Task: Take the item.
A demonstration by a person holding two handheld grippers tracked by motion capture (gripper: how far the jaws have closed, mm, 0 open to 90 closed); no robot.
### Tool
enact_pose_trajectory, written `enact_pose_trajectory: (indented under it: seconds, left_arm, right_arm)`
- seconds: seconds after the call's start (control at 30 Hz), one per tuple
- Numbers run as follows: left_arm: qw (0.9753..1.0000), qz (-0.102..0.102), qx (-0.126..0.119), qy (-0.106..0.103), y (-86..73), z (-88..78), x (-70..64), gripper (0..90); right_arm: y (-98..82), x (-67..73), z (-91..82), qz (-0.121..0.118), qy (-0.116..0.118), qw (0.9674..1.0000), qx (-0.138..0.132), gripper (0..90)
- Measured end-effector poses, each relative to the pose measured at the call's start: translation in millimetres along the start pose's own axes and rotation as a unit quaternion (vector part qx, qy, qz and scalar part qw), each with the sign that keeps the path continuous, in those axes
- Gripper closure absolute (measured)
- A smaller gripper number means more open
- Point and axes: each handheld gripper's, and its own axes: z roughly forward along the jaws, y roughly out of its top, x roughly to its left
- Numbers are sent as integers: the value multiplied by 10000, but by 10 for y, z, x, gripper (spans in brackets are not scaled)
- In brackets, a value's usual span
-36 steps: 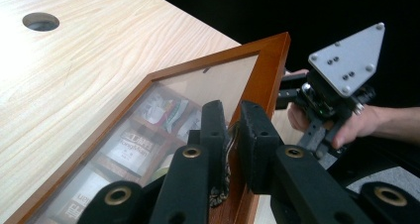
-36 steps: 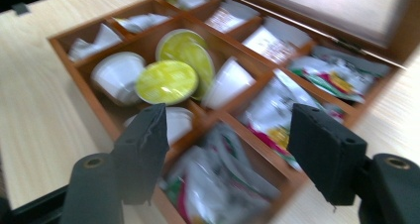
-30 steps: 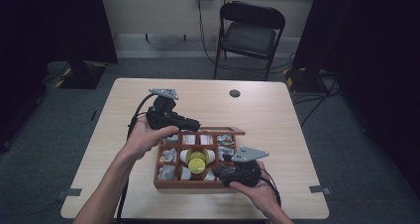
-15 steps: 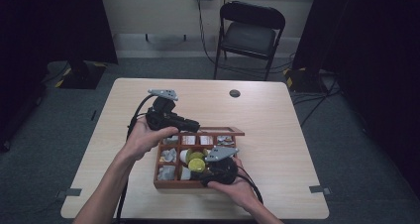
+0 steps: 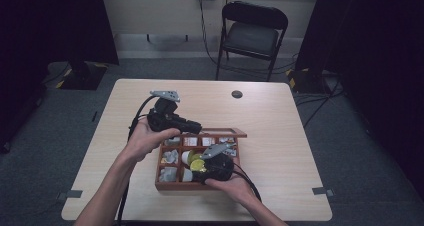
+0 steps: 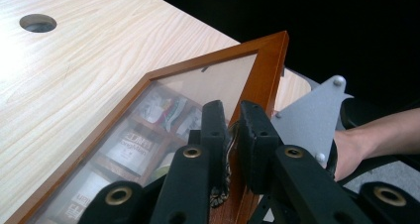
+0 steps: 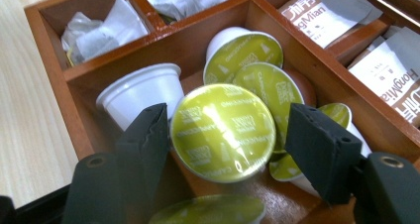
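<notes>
A wooden compartment box (image 5: 196,186) lies on the table with its glass lid (image 5: 226,133) propped open. My left gripper (image 5: 194,128) is shut on the lid's wooden frame (image 6: 267,65), and its jaws (image 6: 232,116) pinch that frame edge. My right gripper (image 5: 198,165) reaches into the box over a compartment of coffee capsules. In the right gripper view a green-foiled capsule (image 7: 218,110) sits between the jaws of that gripper (image 7: 229,135). Those jaws have just been opening, and a gap shows beside the right pad.
Other capsules (image 7: 245,48) and a white cup (image 7: 141,87) share that compartment. Tea sachets (image 7: 322,11) fill neighbouring ones. The table (image 5: 280,136) has a cable hole (image 5: 237,94) near its far edge. A folding chair (image 5: 252,36) stands beyond it.
My right gripper has moved left along the box's near side and now sits over the capsule compartment. The left gripper and the lid have stayed put.
</notes>
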Motion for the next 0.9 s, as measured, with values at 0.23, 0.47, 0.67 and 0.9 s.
enact_pose_trajectory:
  seconds: [0.23, 0.47, 0.67, 0.9]
  left_arm:
    - [10000, -7, 3, 10, 2, 3, -2, 818]
    - [10000, 3, 3, -28, 2, 7, 4, 818]
    - [10000, -30, -20, -23, 4, 6, 6, 818]
    - [10000, -11, -1, -22, -1, 8, 2, 818]
  right_arm:
    - [9, 12, 33, -49, 36, 9999, 100, 332]
    - [14, 25, 66, -136, 56, 9997, 200, 348]
    - [20, 21, 85, -85, 39, 9995, 303, 364]
    - [21, 19, 86, -89, 15, 9994, 321, 369]
